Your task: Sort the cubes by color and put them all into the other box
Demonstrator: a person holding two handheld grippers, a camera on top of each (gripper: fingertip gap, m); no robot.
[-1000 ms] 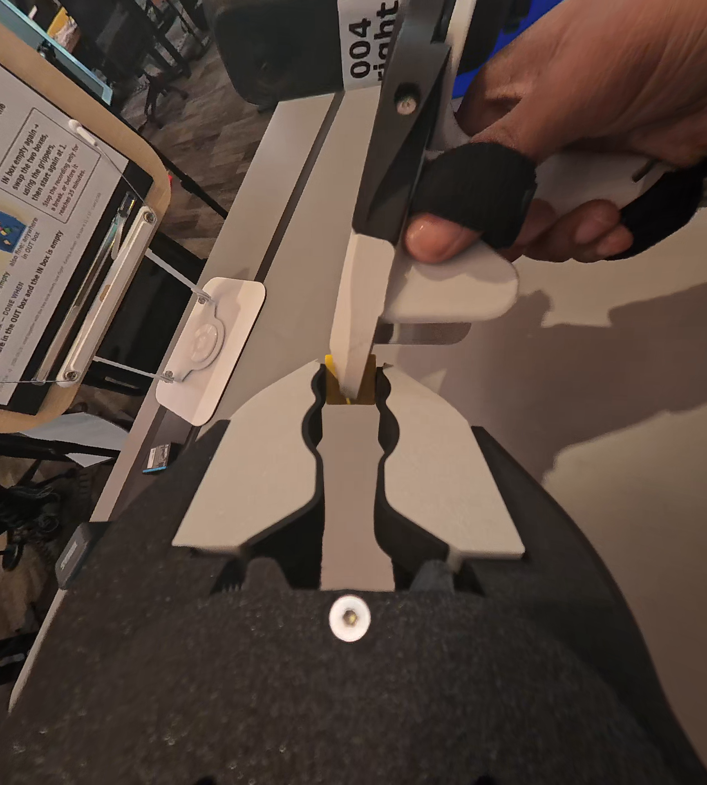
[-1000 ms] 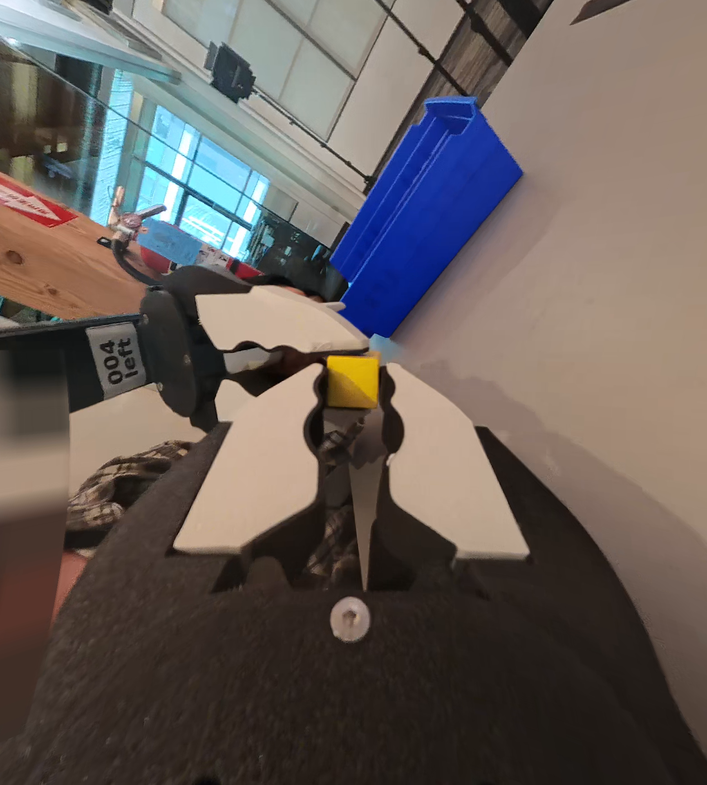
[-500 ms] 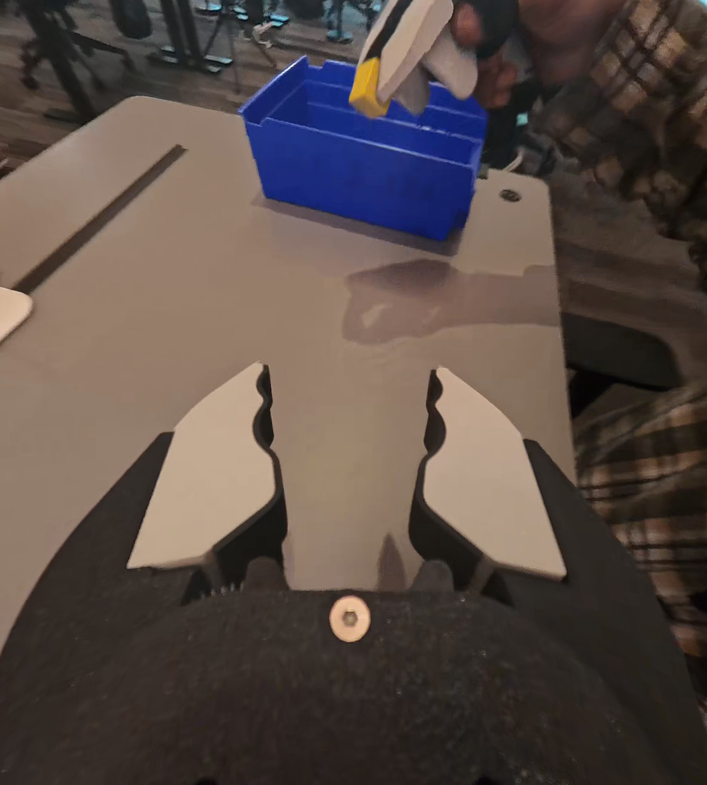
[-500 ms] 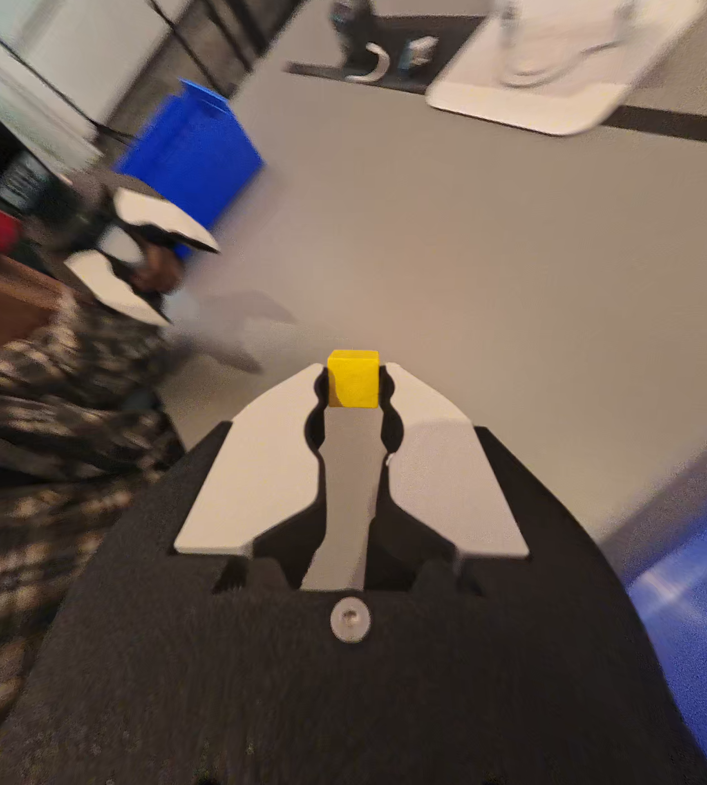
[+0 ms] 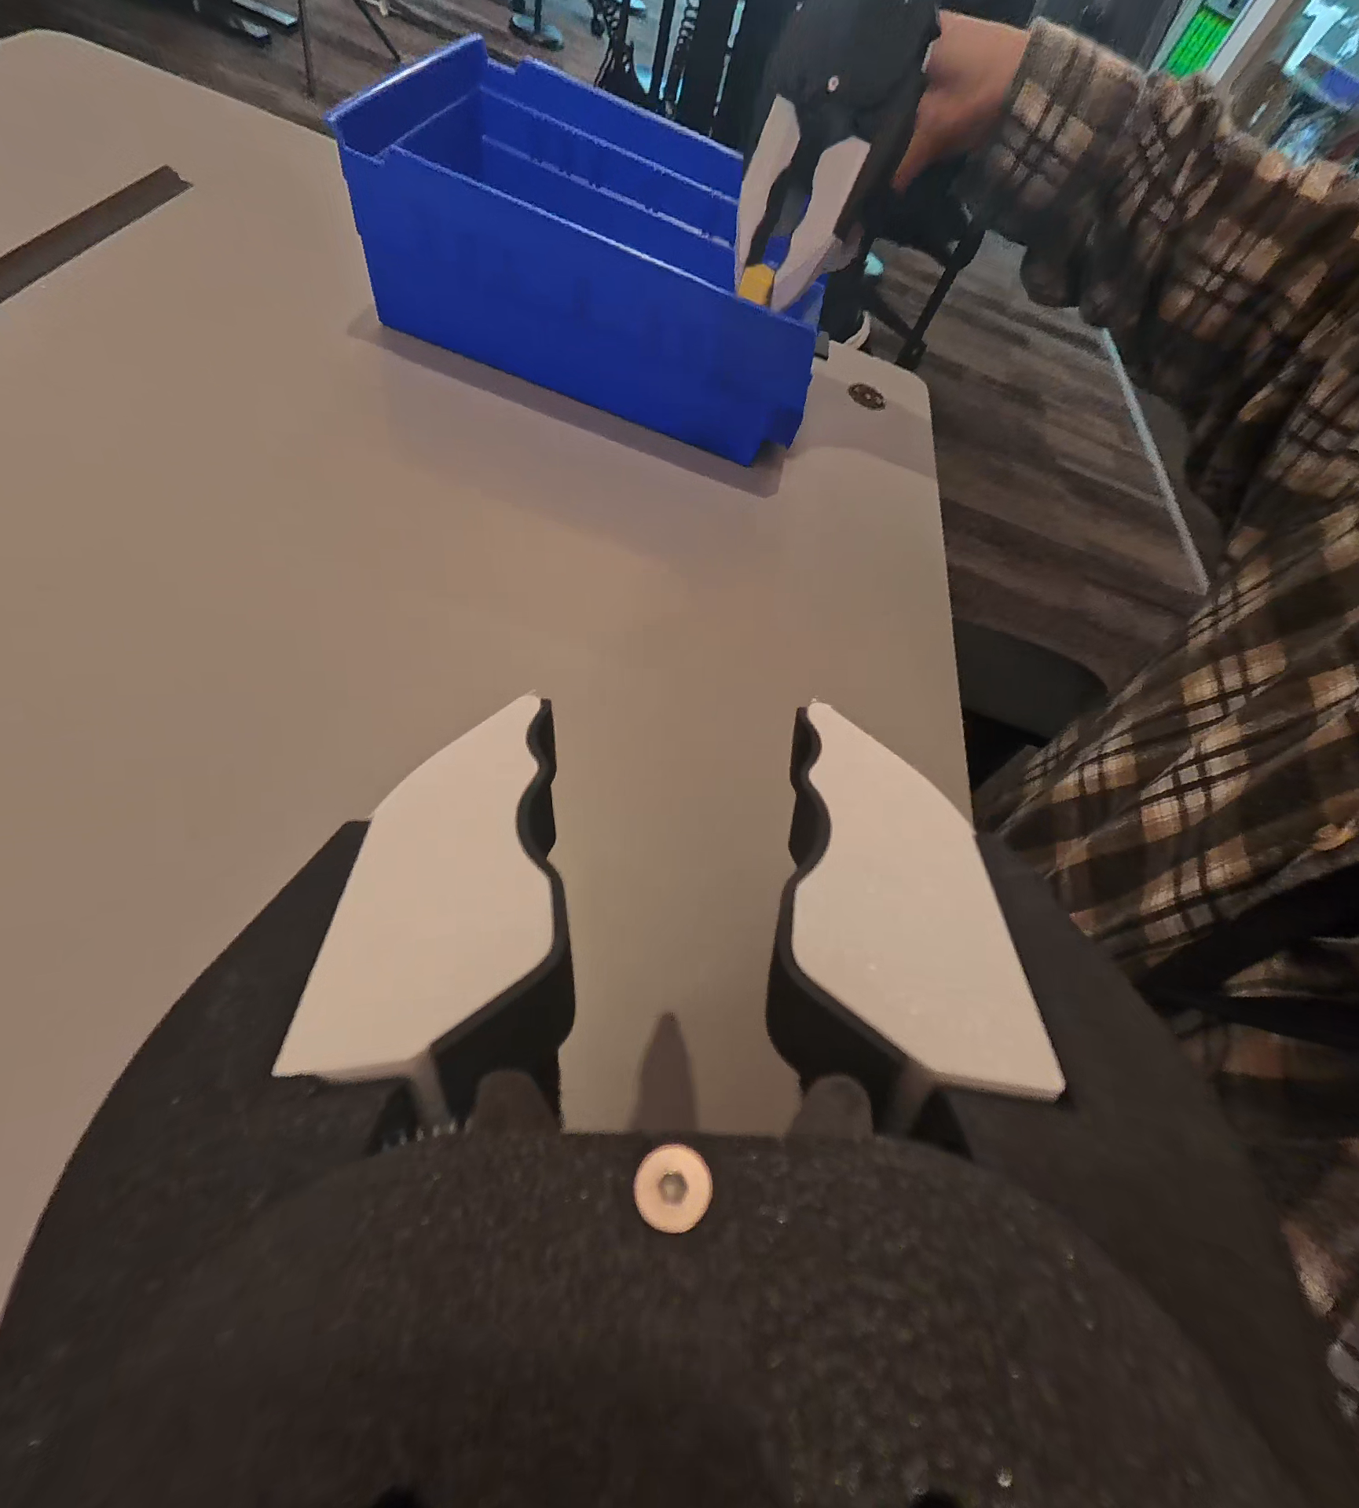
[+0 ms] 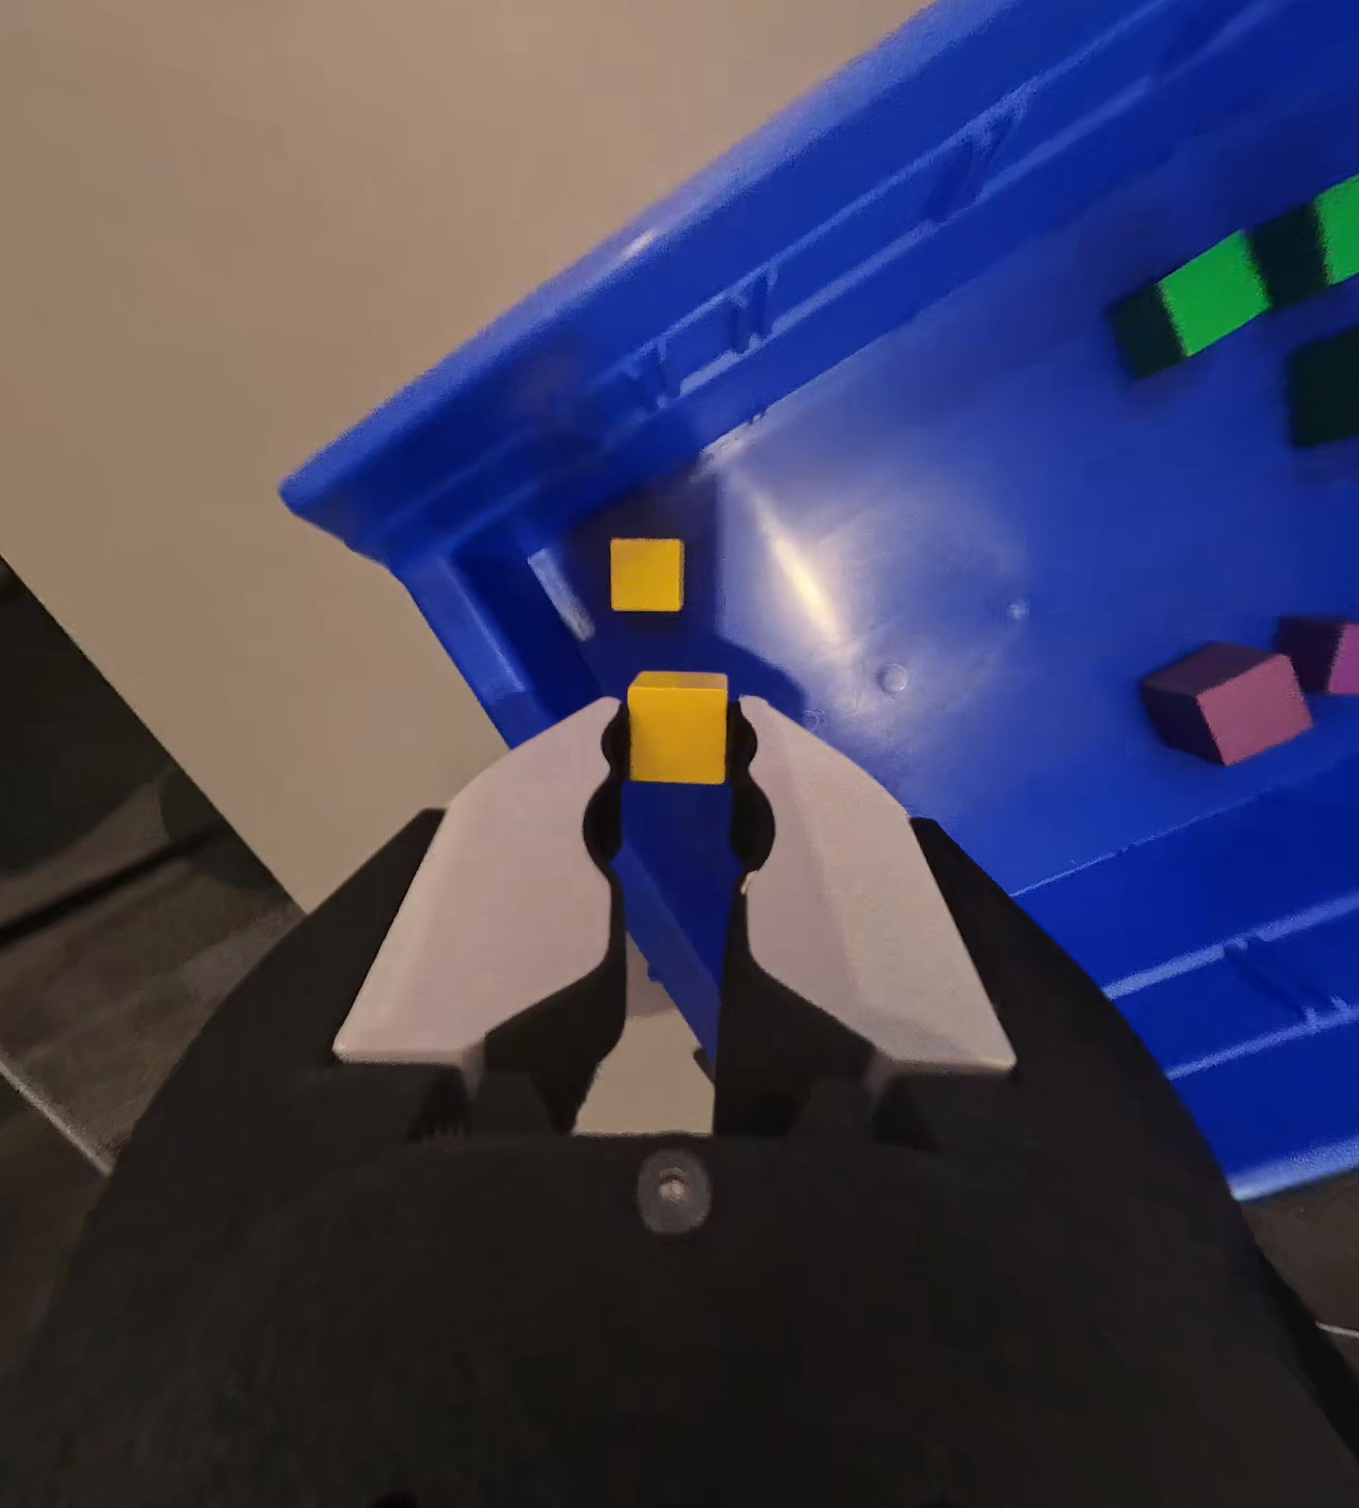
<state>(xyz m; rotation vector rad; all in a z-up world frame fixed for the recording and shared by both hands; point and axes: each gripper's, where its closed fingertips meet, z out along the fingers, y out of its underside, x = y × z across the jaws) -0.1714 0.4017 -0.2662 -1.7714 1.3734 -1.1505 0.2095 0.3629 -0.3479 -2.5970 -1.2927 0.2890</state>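
My right gripper (image 6: 676, 718) is shut on a yellow cube (image 6: 676, 738) and holds it over the near corner of the blue box (image 6: 945, 245). A second yellow cube (image 6: 646, 574) lies on the box floor just beyond it. Green cubes (image 6: 1215, 302) and purple cubes (image 6: 1252, 718) lie farther along in the box. In the left wrist view the right gripper (image 5: 774, 281) dips the yellow cube (image 5: 755, 283) into the right end of the blue box (image 5: 578, 302). My left gripper (image 5: 672, 718) is open and empty above the grey table (image 5: 211, 530).
A person's plaid sleeve (image 5: 1231, 490) reaches along the table's right edge. A dark strip (image 5: 48, 245) runs across the table at far left. The floor (image 6: 89, 979) lies below the table's edge near the box corner.
The left gripper let go of the yellow cube and opened. The right gripper carried the cube to the blue box and lowered it into the corner.
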